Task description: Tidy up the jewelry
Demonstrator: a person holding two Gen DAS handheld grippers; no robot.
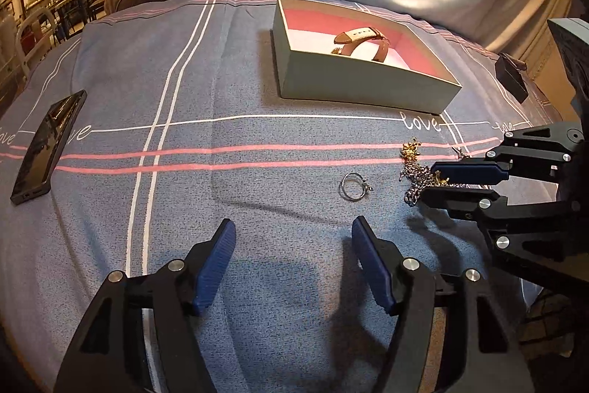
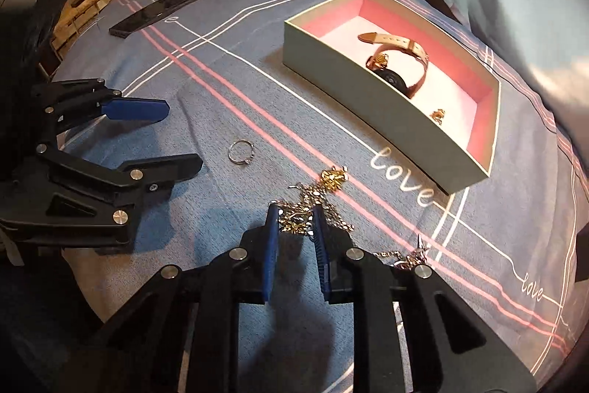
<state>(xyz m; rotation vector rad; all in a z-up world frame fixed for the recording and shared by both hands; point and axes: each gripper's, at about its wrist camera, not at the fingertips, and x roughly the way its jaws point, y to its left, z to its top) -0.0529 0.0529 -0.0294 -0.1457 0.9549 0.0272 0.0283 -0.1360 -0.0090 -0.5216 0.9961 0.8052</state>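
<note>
**Gripping the Chain Tangle Beside One Loose Ring**

Closing narrowly, the right gripper [image 2: 294, 227] had its jaws pinched on a tangle of gold and silver chains [image 2: 316, 205] at the lower centre of the right wrist view; how many chains made up the tangle could not be told. The left gripper [image 1: 291, 242] stood with its jaws wide apart and nothing between them, low in the left wrist view. One silver ring [image 1: 354, 186] lay alone on the blue bedspread [image 1: 221, 80], between the two grippers and apart from the chains. One open box [image 2: 386, 105] with a pink lining sat toward the upper right of the right wrist view, holding one watch [image 2: 397, 69] with a tan strap and one small gold piece [image 2: 438, 115] near its right end. One dark phone [image 1: 48, 146] lay at the left edge of the left wrist view.
</note>
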